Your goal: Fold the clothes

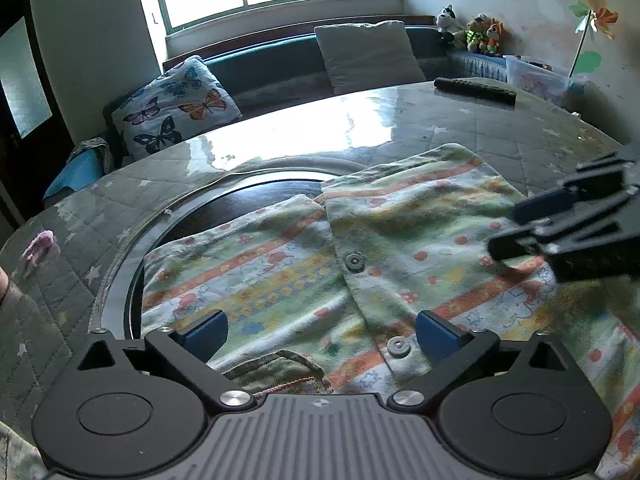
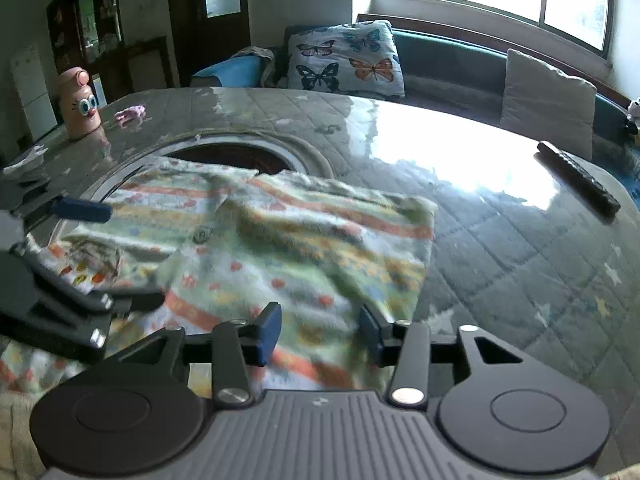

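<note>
While the shirt (image 1: 320, 264) lies spread on the round table (image 1: 460, 120), neither claw has hold of it. It sits partly over the dark sunken ring in the table's middle, front side up, buttoned, collar toward the near edge.

Going left to right in the left wrist view: a small pink thing (image 1: 38, 246) sits on the quilted table cover, well apart from the shirt. Then the shirt's left half, flat, striped, its left hem hanging over the ring. The left claw (image 1: 320, 334) hovers above the collar area, jaws spread wide, nothing between the pads, no cloth pinched. Two buttons (image 1: 354, 261) run up the placket. Far right, the right claw (image 2: 318, 334) hangs over the shirt's right half, jaws part open, pads clear of the cloth, nothing held. A remote (image 1: 474, 88) lies at the far edge.

Handling, as a judgement: thin, soft, light cloth, limp, no stiffness. It will sag and drag if lifted by one point. Glossy table cover likely lets it slide. Not fragile; buttons are the only hard bits, so avoid clamping on them. Best holds look like the side hem and shoulder corners, pinching a single edge layer on each side, then carrying that half across the placket.
</note>
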`<state>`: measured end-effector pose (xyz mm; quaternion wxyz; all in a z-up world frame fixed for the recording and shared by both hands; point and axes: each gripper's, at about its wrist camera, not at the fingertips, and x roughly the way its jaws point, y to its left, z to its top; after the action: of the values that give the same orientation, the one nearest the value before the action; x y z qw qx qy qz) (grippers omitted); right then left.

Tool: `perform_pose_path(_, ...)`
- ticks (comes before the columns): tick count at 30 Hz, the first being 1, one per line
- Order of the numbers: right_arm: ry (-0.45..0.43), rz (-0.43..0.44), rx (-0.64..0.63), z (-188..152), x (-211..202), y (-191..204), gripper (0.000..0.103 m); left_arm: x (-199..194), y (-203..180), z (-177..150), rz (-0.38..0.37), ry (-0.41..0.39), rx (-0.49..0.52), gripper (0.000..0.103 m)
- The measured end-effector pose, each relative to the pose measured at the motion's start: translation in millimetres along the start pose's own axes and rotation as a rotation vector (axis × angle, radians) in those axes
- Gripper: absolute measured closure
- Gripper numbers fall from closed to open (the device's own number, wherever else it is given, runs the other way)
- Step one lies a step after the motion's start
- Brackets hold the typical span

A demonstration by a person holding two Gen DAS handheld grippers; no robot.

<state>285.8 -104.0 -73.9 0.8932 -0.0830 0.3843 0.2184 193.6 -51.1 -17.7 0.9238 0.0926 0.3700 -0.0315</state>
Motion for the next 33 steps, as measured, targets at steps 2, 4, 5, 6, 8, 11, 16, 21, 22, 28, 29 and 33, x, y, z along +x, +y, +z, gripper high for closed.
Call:
perform_pose_path(2,-0.004,-0.003,0.004,6.1,7.2,0.5,0.059,-0.7,1.4,-0.9,-0.001,-0.001,-0.002,0.000)
perform_pose_path(4,-0.008,-0.005,-0.005,12.6,15.0,2.8,0.059,-1.0,2.9,-2.0,-0.001,0.000,-0.004,0.000)
perform_pose_path(5,-0.010,-0.007,-0.010,15.9,18.8,4.1,0.059,-1.0,3.7,-2.5,-0.002,0.001,-0.005,0.000)
perform_pose_path(6,-0.011,-0.008,-0.015,19.0,22.6,5.5,0.059,-1.1,4.3,-3.0,-0.003,0.001,-0.007,0.000)
perform_pose_path(8,-0.011,-0.011,-0.024,24.9,30.4,8.5,0.059,-1.4,5.5,-3.8,-0.005,0.002,-0.010,0.000)
perform_pose_path(11,-0.016,-0.019,-0.033,33.4,41.7,12.2,0.059,-2.2,4.8,-4.8,-0.008,0.000,-0.007,0.000)
perform_pose_path(16,-0.030,-0.048,-0.058,45.7,61.0,19.1,0.054,-2.5,3.2,-6.8,-0.019,0.000,-0.008,0.000)
perform_pose_path(21,-0.040,-0.053,-0.075,57.0,68.5,25.3,0.052,-4.6,1.9,-8.7,-0.025,-0.003,-0.005,0.000)
perform_pose_path(22,-0.041,-0.038,-0.072,58.5,65.4,26.2,0.052,-5.1,2.0,-9.2,-0.026,-0.004,-0.004,0.000)
perform_pose_path(28,-0.025,0.010,-0.114,61.4,62.6,39.3,0.051,-6.1,1.9,-11.0,-0.033,-0.006,-0.010,0.000)
perform_pose_path(29,-0.016,0.006,-0.123,61.4,66.7,41.4,0.051,-6.4,2.0,-11.4,-0.035,-0.006,-0.012,0.000)
perform_pose_path(33,-0.013,-0.010,-0.113,62.9,78.5,42.1,0.049,-13.3,2.2,-16.3,-0.041,-0.007,-0.012,0.000)
